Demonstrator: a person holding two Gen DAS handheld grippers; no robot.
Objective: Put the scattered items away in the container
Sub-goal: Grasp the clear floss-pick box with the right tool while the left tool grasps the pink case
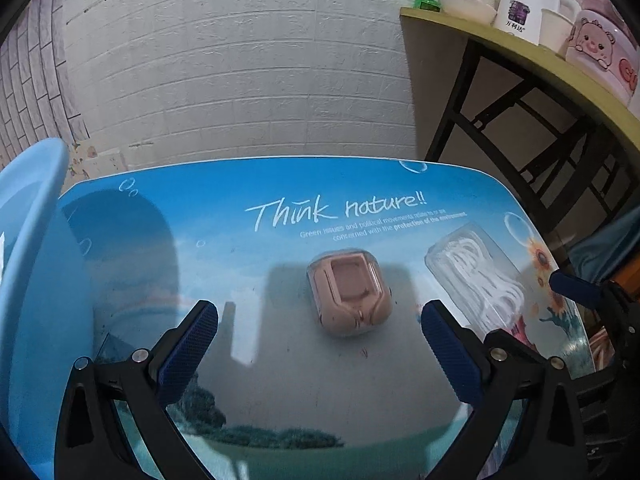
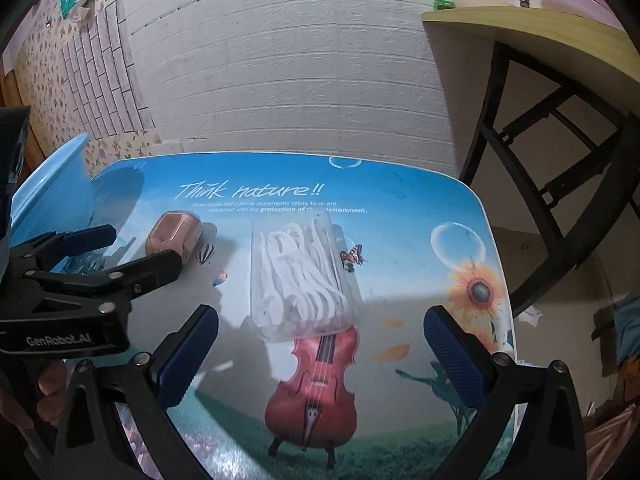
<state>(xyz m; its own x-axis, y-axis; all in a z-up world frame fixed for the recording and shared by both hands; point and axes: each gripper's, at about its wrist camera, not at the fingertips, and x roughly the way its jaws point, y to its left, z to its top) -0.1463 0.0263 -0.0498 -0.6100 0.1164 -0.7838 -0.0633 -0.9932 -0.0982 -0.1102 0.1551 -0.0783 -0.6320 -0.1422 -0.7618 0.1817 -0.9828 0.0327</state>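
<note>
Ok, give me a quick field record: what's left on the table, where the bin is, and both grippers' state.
surface: glossy printed tabletop
item 1: pink rounded plastic case, ahead of left gripper
item 2: clear plastic packet of white pieces, ahead of right gripper
container: light blue plastic basin, far left edge
left gripper: open, empty
right gripper: open, empty

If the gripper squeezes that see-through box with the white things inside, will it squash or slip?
The clear box looks like thin, glossy plastic, so it may flex a little and could slip between the right gripper's pads. It lies flat on the table, so it probably won't roll. The loose white pieces inside suggest it is light.
</note>
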